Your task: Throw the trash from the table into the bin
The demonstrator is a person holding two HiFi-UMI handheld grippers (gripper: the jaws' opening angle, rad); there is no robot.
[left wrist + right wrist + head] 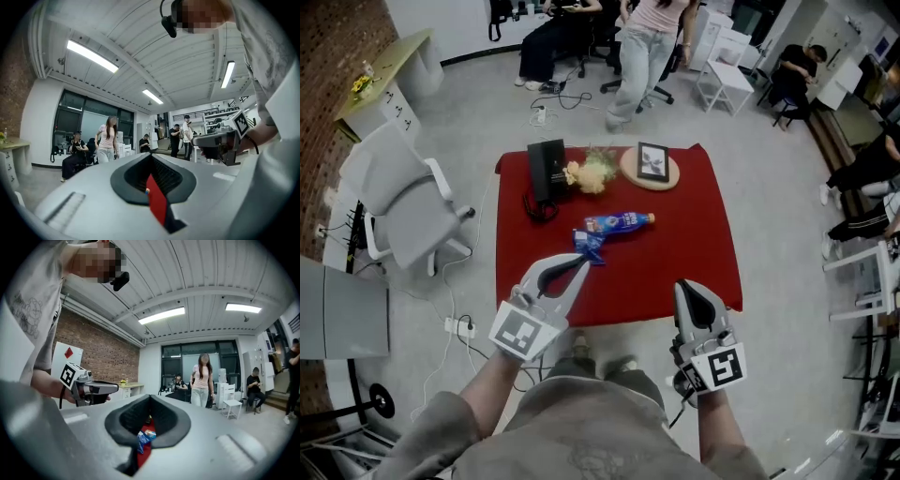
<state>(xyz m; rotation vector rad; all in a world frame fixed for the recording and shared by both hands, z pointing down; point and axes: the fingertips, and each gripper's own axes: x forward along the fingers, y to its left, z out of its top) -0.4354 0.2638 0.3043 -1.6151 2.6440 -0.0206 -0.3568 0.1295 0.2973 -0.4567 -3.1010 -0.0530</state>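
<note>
Both tools hang clenched and empty over the red table's near edge, left gripper at 7 o'clock, right gripper at 5. Likely the approach step: the blue wrapper lies just at 12 from the left tips, with the bottle beyond. Next the jaws must open.

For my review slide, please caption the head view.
Head view: left gripper and right gripper, both shut, at the near edge of a red table with a blue bottle and wrapper.

Framed photo, black box, white chair
</note>
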